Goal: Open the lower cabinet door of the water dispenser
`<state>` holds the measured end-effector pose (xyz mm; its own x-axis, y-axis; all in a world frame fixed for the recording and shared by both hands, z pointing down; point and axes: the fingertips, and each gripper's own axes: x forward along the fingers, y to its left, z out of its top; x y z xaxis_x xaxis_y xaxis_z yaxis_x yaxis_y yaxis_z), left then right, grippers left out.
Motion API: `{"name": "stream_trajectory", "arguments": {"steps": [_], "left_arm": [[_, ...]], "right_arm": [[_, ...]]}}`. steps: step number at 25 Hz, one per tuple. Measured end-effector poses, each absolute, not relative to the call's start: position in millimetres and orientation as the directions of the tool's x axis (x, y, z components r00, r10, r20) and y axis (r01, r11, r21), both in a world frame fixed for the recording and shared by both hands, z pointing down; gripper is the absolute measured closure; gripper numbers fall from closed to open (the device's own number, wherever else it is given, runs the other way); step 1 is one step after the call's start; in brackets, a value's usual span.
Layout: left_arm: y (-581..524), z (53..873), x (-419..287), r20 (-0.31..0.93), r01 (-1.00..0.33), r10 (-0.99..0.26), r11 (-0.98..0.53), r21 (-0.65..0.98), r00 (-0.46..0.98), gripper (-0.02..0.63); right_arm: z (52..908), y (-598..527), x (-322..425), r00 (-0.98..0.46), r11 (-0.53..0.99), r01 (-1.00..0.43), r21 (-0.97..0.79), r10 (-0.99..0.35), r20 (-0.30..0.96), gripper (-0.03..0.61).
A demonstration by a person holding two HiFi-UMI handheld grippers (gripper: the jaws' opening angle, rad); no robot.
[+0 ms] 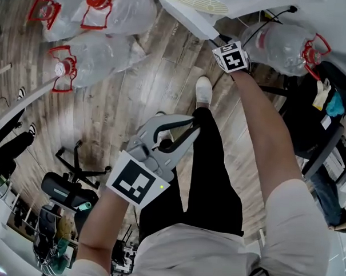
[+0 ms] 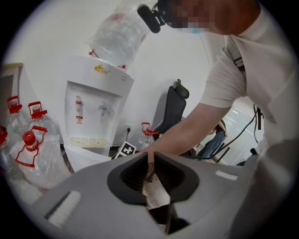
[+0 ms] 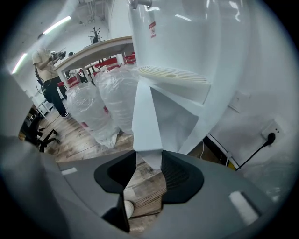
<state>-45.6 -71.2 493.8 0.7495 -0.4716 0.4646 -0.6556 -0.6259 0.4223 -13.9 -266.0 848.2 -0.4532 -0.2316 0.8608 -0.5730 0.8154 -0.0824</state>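
Note:
The white water dispenser point(image 2: 96, 107) stands against the wall with a bottle on top. Its lower cabinet door point(image 1: 187, 15) is swung out from the body. In the right gripper view the door point(image 3: 145, 112) shows edge-on as a white panel running down into the jaws. My right gripper point(image 1: 218, 40) is shut on the door's free edge point(image 3: 148, 161). Its marker cube point(image 2: 126, 150) shows low beside the dispenser. My left gripper point(image 1: 193, 128) hangs over my leg, well back from the dispenser. Its jaws point(image 2: 150, 161) are shut with nothing between them.
Several large water bottles point(image 1: 92, 22) with red caps lie on the wood floor left of the dispenser, and one more point(image 1: 283, 45) lies to its right. A black office chair point(image 1: 68, 187) stands behind me. A wall socket with a cable point(image 3: 268, 130) is at the right. A person point(image 3: 46, 74) stands far off.

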Motion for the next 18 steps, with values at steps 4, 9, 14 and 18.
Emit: {"name": "stream_trajectory", "arguments": {"steps": [4, 9, 14, 18], "left_arm": [[-59, 489, -63, 0.459, -0.68, -0.505, -0.598, 0.425, 0.731, 0.548], [-43, 485, -81, 0.453, -0.708, -0.545, -0.563, 0.425, 0.706, 0.548], [-19, 485, -98, 0.453, -0.726, -0.567, -0.54, 0.427, 0.688, 0.548], [-7, 484, -113, 0.452, -0.747, -0.595, -0.515, 0.42, 0.665, 0.548]], "right_arm": [[850, -238, -29, -0.451, 0.821, -0.563, -0.095, -0.208, 0.868, 0.418], [852, -210, -55, -0.454, 0.833, -0.54, -0.116, -0.174, 0.874, 0.423], [853, -182, -83, -0.464, 0.849, -0.514, -0.123, -0.155, 0.872, 0.456], [854, -167, -110, -0.48, 0.864, -0.485, -0.132, -0.137, 0.867, 0.462]]}}
